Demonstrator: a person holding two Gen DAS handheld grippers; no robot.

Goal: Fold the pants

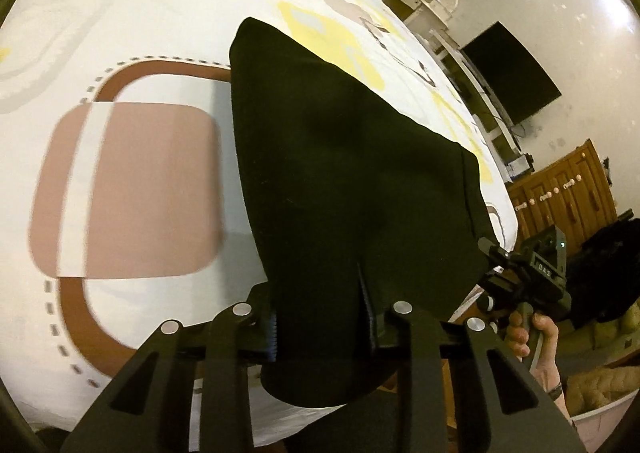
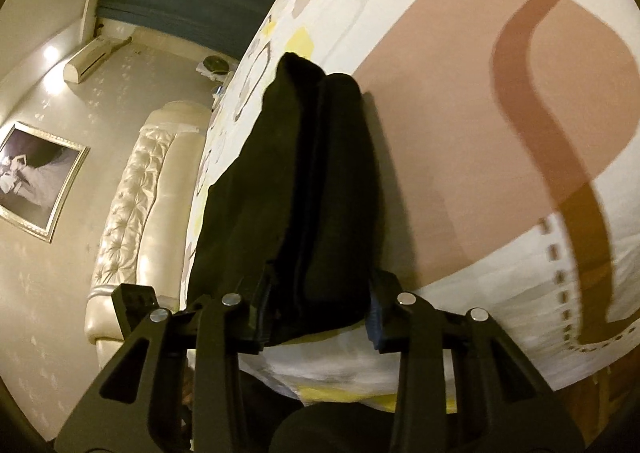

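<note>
The black pants (image 1: 344,173) lie folded on the patterned bedsheet (image 1: 152,33), with the near end lifted. My left gripper (image 1: 324,329) is shut on the near edge of the pants, which drape over and hang below the fingers. My right gripper (image 1: 500,257) shows in the left wrist view at the right corner of the pants, held by a hand. In the right wrist view the right gripper (image 2: 316,313) is shut on a thick bunched edge of the pants (image 2: 304,181), which stretch away over the bed.
The bed's edge (image 1: 496,173) runs along the right, with a dark TV screen (image 1: 516,73), a white shelf unit (image 1: 460,45) and a wooden dresser (image 1: 568,189) beyond. In the right wrist view a tufted cream headboard (image 2: 136,189) and a framed picture (image 2: 40,189) stand at left.
</note>
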